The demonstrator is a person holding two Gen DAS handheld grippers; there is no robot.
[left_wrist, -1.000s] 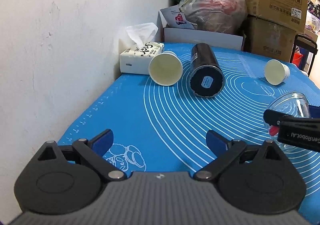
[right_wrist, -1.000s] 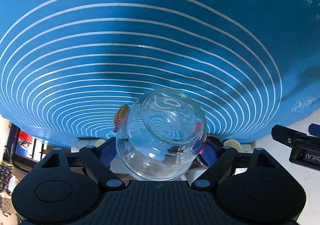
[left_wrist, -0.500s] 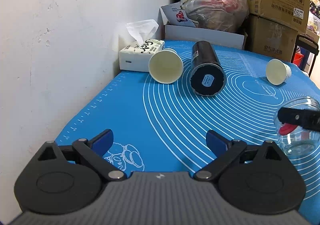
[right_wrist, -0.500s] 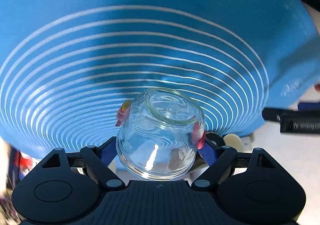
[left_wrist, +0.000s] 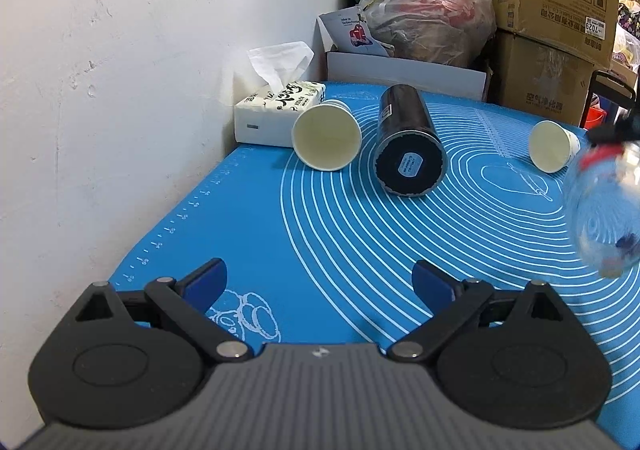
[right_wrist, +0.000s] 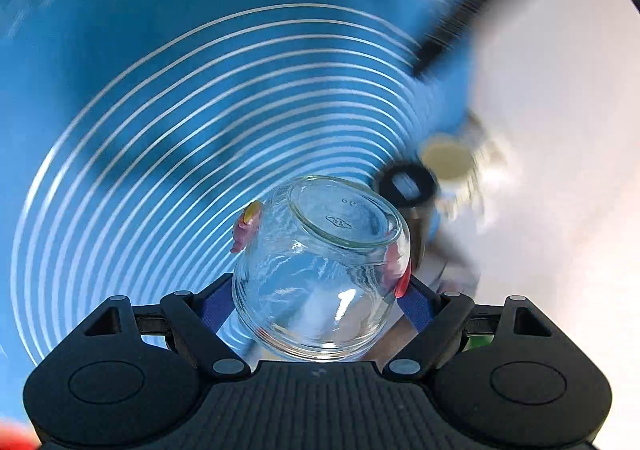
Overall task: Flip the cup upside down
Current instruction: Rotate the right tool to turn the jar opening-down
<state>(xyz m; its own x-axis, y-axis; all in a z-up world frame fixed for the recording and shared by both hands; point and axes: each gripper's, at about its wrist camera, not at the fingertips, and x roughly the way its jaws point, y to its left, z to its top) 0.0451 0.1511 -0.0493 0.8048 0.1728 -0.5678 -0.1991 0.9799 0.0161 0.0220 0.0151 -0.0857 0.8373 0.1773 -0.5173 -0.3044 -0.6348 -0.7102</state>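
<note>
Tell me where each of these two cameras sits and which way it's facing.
Left wrist: behind the open left claw, looking low across the blue silicone mat toward stacked cardboard boxes.
Right wrist: behind the right claw, shut on the clear round glass cup, looking down at the mat.
Shared: mat, cup, black cylindrical tumbler.

The right gripper (right_wrist: 320,290) squeezes a round clear glass cup (right_wrist: 320,274) between its two blue fingers (right_wrist: 416,304). The cup's flat bottom points away from the gripper, toward the blue mat with white rings (right_wrist: 168,122)
</note>
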